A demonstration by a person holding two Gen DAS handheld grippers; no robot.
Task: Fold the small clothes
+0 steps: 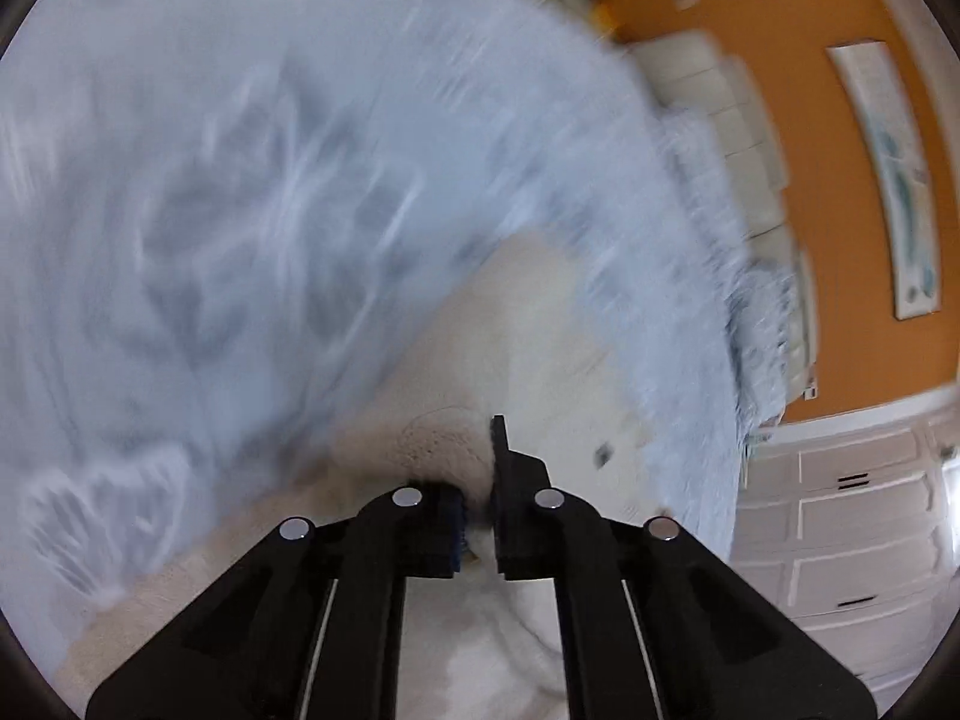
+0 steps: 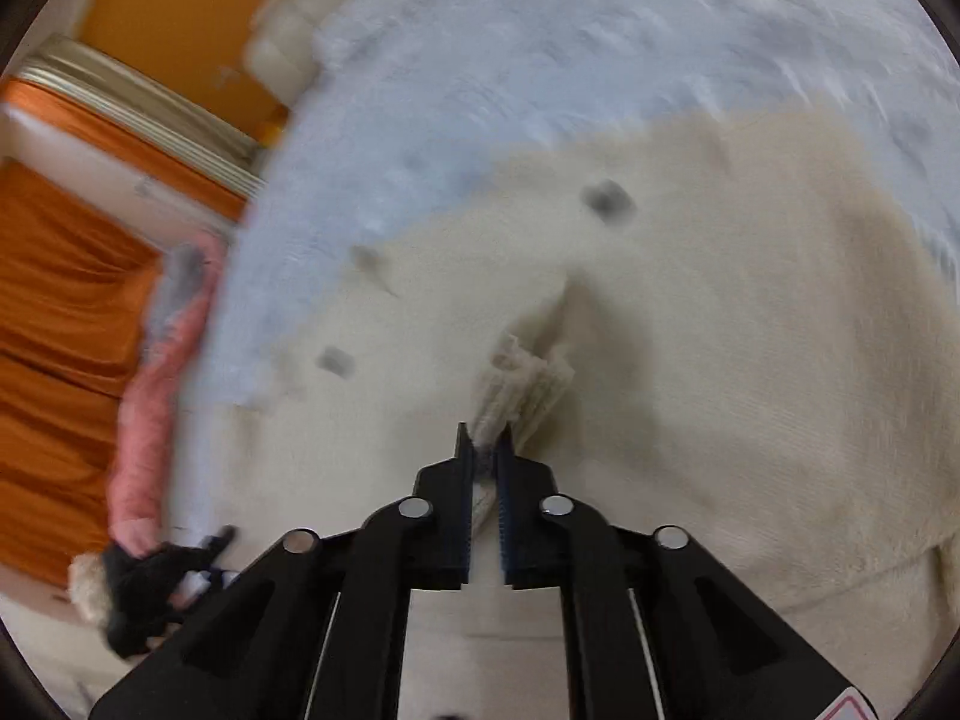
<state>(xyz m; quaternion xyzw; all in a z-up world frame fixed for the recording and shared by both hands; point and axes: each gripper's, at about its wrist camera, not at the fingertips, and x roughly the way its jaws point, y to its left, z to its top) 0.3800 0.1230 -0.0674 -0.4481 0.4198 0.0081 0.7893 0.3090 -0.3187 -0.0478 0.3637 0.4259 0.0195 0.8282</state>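
In the left wrist view, the left gripper (image 1: 477,516) is being seen from behind, its black fingers (image 1: 510,480) drawn close together with cream fabric filling the narrow gap, so the cream garment (image 1: 522,360) is being pinched there; the left finger is mostly buried in the cloth. The garment is lying as a fuzzy, knitted mass from the centre down to 6 o'clock, with a small dark button (image 1: 602,455) being shown at about 4 o'clock of the fingertips. A pale blue blanket (image 1: 270,180), heavily blurred and patterned in grey, is filling the frame from 8 to 1 o'clock, its fringed edge (image 1: 756,312) hanging at 3 o'clock. Only this view is showing the orange wall (image 1: 810,90), a framed picture (image 1: 894,180) and a white dresser (image 1: 840,528) at 4 o'clock. In the right wrist view, the right gripper (image 2: 485,444) is being held over the same garment (image 2: 720,360), its toothed fingers (image 2: 465,468) nearly closed on a ribbed hem fold (image 2: 528,384) bunched just beyond the tips. Dark buttons (image 2: 609,201) are being seen at 12 and 10 o'clock. Only here is the person's arm being shown, in a pink sleeve (image 2: 156,390) at 9 o'clock, ending in a black-gloved hand (image 2: 150,576) at 8 o'clock beside an orange curtain (image 2: 60,300).
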